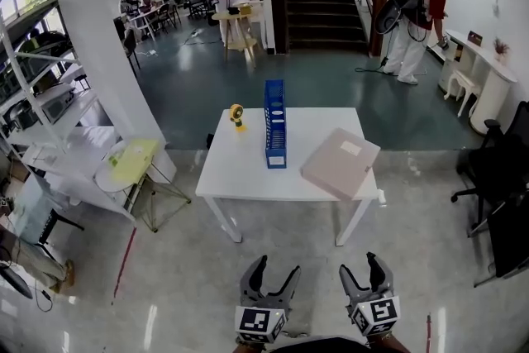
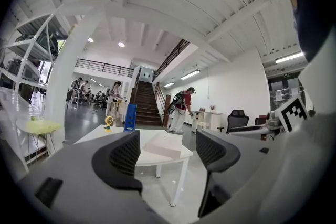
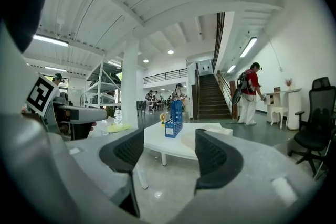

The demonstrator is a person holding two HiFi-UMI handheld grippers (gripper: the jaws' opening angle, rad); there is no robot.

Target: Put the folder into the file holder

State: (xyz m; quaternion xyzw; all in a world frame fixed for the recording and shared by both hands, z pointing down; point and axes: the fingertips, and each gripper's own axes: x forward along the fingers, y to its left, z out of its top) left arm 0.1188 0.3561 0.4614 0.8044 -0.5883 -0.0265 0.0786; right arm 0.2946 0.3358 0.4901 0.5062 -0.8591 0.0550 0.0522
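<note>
Open hall with white table (image 1: 248, 169): head view, pink folder (image 1: 340, 164) lies flat beside the blue file holder (image 1: 275, 124); left gripper (image 2: 168, 148) view, then right gripper (image 3: 169, 147) view, jaws apart, empty, so approach precedes grasping.

Bright, even light falls from ceiling strip lights (image 3: 50, 40); the glossy floor (image 1: 153, 318) gives back glare. My gripper views bow toward black corners, and my left gripper (image 2: 167, 152) looms softly blurred.
</note>
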